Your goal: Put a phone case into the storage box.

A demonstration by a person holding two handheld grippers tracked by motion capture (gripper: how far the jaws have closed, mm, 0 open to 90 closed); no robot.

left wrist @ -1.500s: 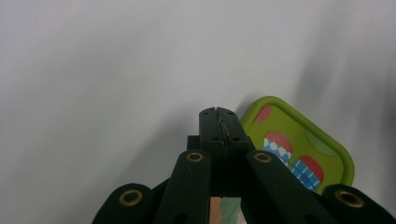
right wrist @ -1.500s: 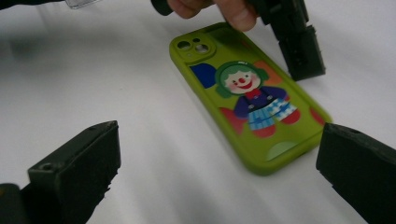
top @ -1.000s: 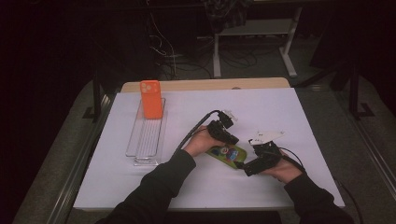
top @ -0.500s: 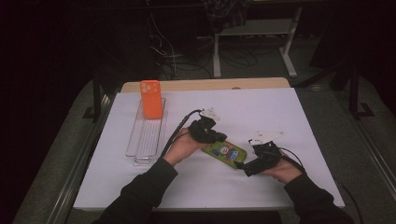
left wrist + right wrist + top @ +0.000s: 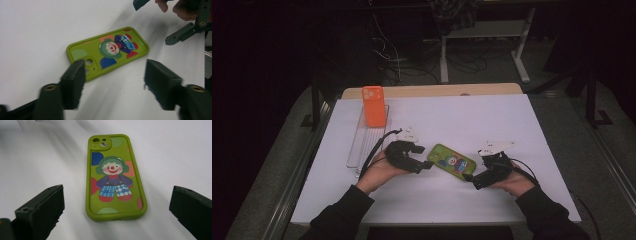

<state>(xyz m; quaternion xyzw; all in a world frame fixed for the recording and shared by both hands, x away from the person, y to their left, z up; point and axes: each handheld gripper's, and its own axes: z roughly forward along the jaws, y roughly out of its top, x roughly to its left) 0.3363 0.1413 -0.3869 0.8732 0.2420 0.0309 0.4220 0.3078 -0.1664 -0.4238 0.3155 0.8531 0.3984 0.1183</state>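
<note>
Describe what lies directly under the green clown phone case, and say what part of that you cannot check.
The green clown phone case lies flat, picture side up, on the white table surface, between the open left gripper and right gripper. Whatever is beneath it is covered by the case itself.

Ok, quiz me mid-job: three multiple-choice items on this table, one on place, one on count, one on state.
1. Where does the green clown-print phone case lie?
A. between the two claws
B. in the clear tray
C. on the floor

2. How many phone cases are in sight?
A. one
B. two
C. four

3. How are the left claw and right claw set?
A. both open
B. both shut on the case
C. left shut, right open

Answers:
1 A, it lies flat on the white table with a claw off each end.
2 B, the green one plus the orange phone case standing at the clear plastic tray.
3 A, each gripper view shows its jaws wide apart, touching nothing.
</note>
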